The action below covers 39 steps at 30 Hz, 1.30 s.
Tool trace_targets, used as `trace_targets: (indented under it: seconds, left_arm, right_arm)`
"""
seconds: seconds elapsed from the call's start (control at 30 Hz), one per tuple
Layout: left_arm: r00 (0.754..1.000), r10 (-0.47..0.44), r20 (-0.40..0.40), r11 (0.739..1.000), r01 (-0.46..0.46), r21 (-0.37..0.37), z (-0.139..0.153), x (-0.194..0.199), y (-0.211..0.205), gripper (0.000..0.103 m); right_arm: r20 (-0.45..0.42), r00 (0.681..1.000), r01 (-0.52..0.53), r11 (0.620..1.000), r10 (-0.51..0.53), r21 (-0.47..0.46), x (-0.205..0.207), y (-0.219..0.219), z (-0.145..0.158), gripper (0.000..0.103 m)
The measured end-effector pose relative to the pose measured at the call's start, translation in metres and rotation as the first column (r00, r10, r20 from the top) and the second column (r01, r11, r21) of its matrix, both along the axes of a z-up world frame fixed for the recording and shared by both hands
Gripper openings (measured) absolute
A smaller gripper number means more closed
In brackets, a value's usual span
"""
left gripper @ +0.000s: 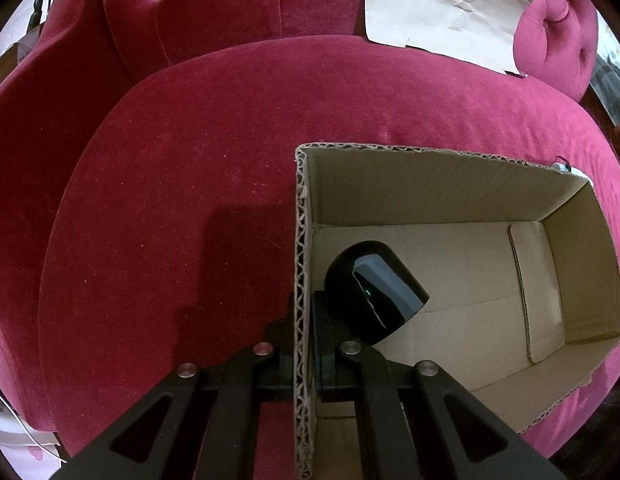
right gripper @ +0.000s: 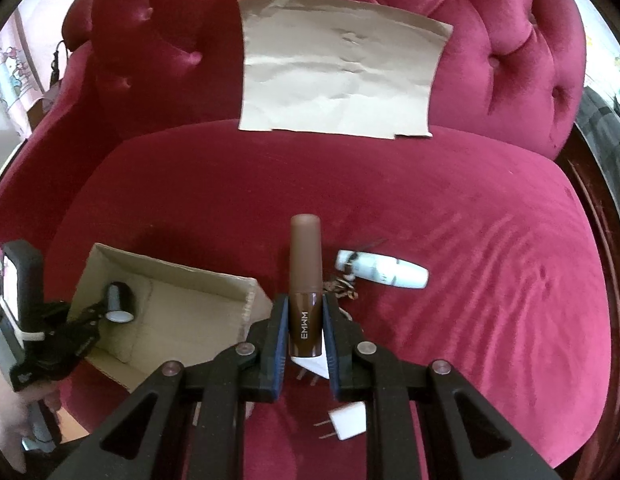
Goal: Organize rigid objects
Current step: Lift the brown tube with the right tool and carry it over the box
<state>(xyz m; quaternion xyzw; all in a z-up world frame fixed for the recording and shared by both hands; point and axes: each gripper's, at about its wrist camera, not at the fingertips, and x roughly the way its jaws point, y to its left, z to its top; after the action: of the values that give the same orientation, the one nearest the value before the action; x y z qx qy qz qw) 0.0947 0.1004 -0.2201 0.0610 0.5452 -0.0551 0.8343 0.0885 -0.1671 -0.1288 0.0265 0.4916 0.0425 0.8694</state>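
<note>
My right gripper (right gripper: 305,332) is shut on a brown tube (right gripper: 305,272) marked EMWM, held lengthwise above the red sofa seat (right gripper: 470,280). My left gripper (left gripper: 303,316) is shut on the left wall of an open cardboard box (left gripper: 430,152). It also shows at the left of the right wrist view, as the left gripper (right gripper: 83,322) clamped on the box (right gripper: 169,276). A glossy black cylinder (left gripper: 374,292) lies tilted inside the box near that wall, and shows again as the black cylinder (right gripper: 119,302). On the seat lie a white bottle (right gripper: 384,274) and a white plug (right gripper: 350,420).
A second white plug (right gripper: 314,366) lies under the tube's end, and a small brown keychain-like item (right gripper: 344,290) lies beside the bottle. A creased paper sheet (right gripper: 338,76) leans on the tufted sofa back. A hand (right gripper: 13,416) holds the left tool.
</note>
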Motion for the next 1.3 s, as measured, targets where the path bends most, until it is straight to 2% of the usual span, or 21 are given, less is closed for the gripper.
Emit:
trace_targets:
  seconds: [0.57,0.97,1.3]
  left_arm:
    - [1.0,0.002,0.005,1.0,-0.002,0.01,0.002,-0.001,-0.005,0.003]
    - [1.0,0.003,0.005,1.0,-0.003,0.009,0.002,-0.002,-0.006,0.003]
    - [1.0,0.006,0.007,1.0,-0.006,0.007,0.0,-0.002,-0.005,0.004]
  right_arm:
    - [-0.003,0.99,-0.14,0.99,0.14,0.034,0.0,0.073,0.004,0.017]
    - [-0.045,0.977,-0.205,0.976,0.209,0.077,0.003,0.116,-0.011,0.017]
    - [-0.11,0.963,-0.235,0.967,0.245,0.102,0.003,0.14,-0.037,0.017]
